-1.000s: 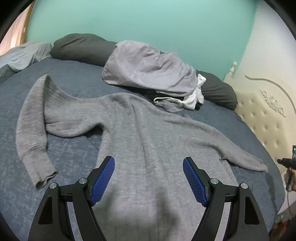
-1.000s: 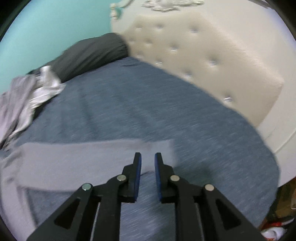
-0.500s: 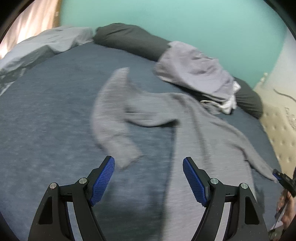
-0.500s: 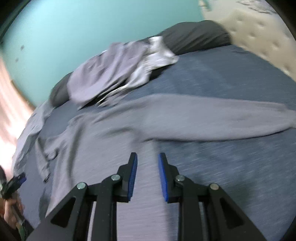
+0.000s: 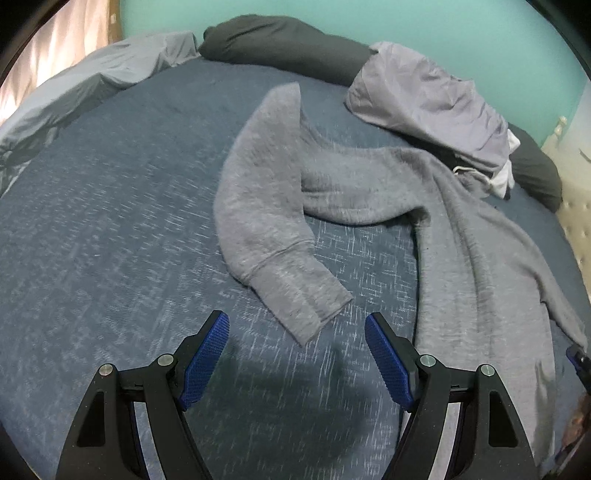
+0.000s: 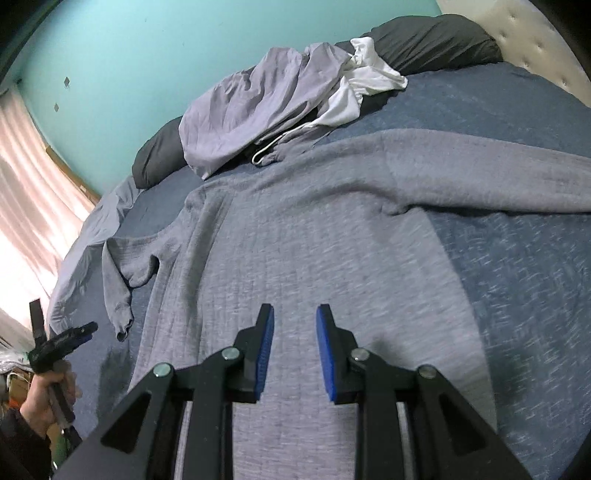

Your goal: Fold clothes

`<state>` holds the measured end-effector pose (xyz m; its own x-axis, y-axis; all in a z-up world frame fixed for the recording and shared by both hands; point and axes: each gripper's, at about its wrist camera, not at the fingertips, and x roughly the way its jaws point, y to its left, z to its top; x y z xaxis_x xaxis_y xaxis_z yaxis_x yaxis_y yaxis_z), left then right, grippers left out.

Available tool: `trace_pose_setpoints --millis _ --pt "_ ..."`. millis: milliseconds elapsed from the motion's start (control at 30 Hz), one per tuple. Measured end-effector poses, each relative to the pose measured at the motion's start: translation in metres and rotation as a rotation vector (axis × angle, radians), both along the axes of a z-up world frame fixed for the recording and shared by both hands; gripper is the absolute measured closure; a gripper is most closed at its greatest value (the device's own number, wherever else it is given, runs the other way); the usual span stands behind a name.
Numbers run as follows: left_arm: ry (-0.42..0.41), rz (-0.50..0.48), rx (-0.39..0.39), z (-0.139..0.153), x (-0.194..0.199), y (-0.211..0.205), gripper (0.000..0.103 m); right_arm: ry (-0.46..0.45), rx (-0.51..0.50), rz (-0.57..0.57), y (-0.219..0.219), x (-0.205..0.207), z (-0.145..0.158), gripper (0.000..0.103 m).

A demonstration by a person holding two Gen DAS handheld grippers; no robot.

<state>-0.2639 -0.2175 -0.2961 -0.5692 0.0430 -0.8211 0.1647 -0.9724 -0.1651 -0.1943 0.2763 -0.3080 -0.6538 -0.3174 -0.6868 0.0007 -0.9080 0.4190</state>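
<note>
Beyond wide left gripper [image 5: 296, 345] — sleeve cuff [image 5: 306, 299]; narrow, empty right gripper [image 6: 294, 328] — sweater [image 6: 314, 258] body.

We see home bedroom: bed with blue bedspread [image 5: 110, 206], dark pillows [image 5: 288, 48], tufted headboard [image 6: 532, 33], curtain [image 6: 33, 206].

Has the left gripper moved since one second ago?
Yes. The left gripper has swung left, off the sweater's body and toward the sleeve cuff, judging by the grey sweater lying on the bed.
</note>
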Motion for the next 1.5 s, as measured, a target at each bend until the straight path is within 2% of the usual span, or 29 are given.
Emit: trace_pose_setpoints --millis 100,267,500,600,667,800,1000,1067,1133,1333,1500 --pt "-0.01 -0.02 -0.067 -0.006 -0.008 0.011 0.024 -0.008 0.014 -0.007 -0.003 0.002 -0.007 0.08" --pt "-0.011 -0.112 -0.164 -0.011 -0.015 0.035 0.024 -0.016 0.026 -0.007 -0.008 0.0 -0.017 0.08" --pt "-0.018 -0.167 -0.227 -0.02 -0.021 0.052 0.027 -0.004 0.022 0.017 -0.016 0.001 -0.022 0.08" --pt "-0.043 -0.182 -0.239 -0.028 -0.023 0.054 0.036 -0.004 0.015 0.022 -0.016 0.002 -0.024 0.08" --pt "-0.053 -0.193 -0.261 -0.033 -0.023 0.057 0.038 -0.001 0.008 0.02 -0.016 0.002 -0.024 0.08" --pt "-0.084 -0.233 -0.348 -0.046 -0.024 0.064 0.057 -0.001 0.0 0.017 -0.016 0.002 -0.027 0.08" --pt "-0.105 -0.249 -0.376 -0.048 -0.028 0.057 0.082 -0.004 -0.014 0.0 -0.012 0.003 -0.03 0.079" --pt "-0.101 -0.259 -0.387 -0.045 -0.027 0.055 0.084 -0.005 -0.024 -0.006 -0.011 0.004 -0.031 0.079" --pt "-0.086 -0.263 -0.399 -0.037 -0.024 0.053 0.094 -0.005 -0.029 -0.008 -0.009 0.004 -0.031 0.079" --pt "0.015 -0.215 -0.347 0.011 -0.005 0.027 0.096 0.004 -0.029 -0.005 -0.009 0.005 -0.029 0.08" --pt "0.046 -0.099 -0.291 0.046 0.004 -0.024 0.096 0.009 -0.036 -0.007 -0.008 0.005 -0.028 0.08"
